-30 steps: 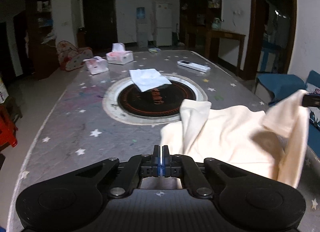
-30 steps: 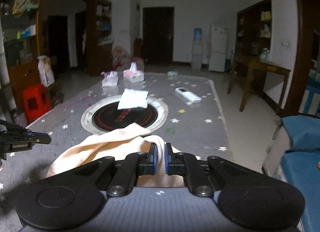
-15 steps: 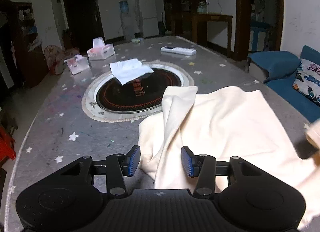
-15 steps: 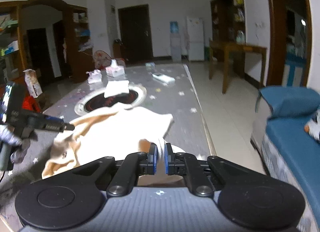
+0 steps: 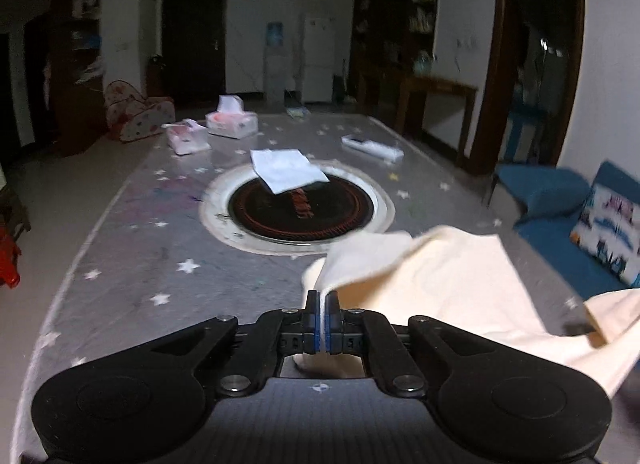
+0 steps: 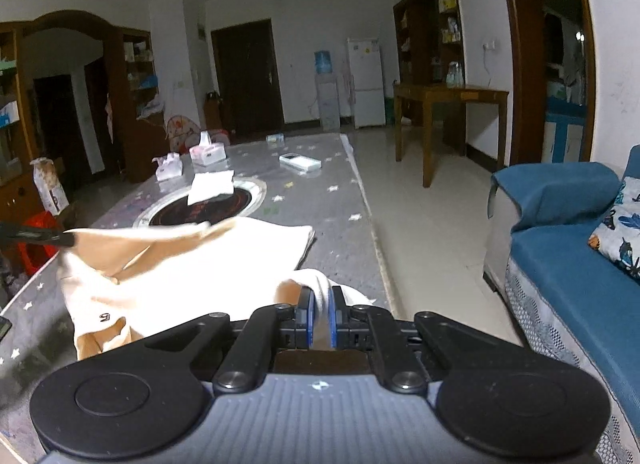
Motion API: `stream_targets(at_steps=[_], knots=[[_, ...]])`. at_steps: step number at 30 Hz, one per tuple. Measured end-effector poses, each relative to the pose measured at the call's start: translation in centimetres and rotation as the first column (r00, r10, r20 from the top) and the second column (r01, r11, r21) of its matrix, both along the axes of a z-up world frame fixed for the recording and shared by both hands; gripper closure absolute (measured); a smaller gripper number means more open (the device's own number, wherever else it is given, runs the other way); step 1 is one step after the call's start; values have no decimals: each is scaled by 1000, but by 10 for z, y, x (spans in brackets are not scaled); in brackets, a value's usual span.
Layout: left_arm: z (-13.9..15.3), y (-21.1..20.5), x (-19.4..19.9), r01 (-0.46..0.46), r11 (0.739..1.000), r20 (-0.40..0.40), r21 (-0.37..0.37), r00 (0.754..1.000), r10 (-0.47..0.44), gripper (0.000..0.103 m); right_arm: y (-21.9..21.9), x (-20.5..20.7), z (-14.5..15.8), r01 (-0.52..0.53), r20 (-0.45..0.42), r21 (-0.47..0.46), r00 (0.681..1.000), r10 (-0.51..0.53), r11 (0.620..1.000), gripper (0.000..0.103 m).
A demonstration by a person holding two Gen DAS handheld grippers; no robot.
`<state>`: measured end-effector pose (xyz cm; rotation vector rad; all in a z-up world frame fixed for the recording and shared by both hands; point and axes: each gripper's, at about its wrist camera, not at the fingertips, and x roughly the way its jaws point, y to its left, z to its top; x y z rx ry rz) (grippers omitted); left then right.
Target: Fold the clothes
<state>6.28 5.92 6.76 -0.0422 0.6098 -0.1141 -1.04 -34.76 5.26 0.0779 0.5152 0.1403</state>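
Soft, light cream garment [image 5: 452, 284] is pinched at its near edges by left hand-held gripper [image 5: 321, 314] and right hand-held gripper [image 6: 319, 316], sagging limply over worktop [image 5: 160, 256].

On the desk [image 5: 132, 264] the garment [image 5: 452, 288] lies at the near right, just before the round inset [image 5: 296, 208]. A paper sheet [image 5: 286, 170] rests on that inset's far edge. Beyond lie two tissue packs [image 5: 232, 124] left and, seemingly, a remote [image 5: 372, 148] right. A sofa [image 6: 568, 264] stands right of the desk.
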Motion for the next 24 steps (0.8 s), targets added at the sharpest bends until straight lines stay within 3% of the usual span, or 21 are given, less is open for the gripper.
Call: stream_targets(at_steps=[7,11,15,20,24], knots=[[8,42,-83,-44,994,-68,-105,997,37,101,-13,-27,11,26,13,10,1000,-26,1000,97],[-16,50,-109,-60,998,-174,-33,983,53,97,-16,-29,0,42,-49,-13,998,-42,999,95],[-35,52,-127,-57,998,-230,11,972,58,95,-17,-29,-13,37,-122,-28,992,-41,999,93],[-25,35,-148,26,999,-177,21,984,-22,95,-1,-41,-13,-73,-143,-58,988,64,996,93],[-31,6,-137,123,992,-174,15,978,-119,95,30,-38,-21,-221,-177,-49,962,209,974,89]])
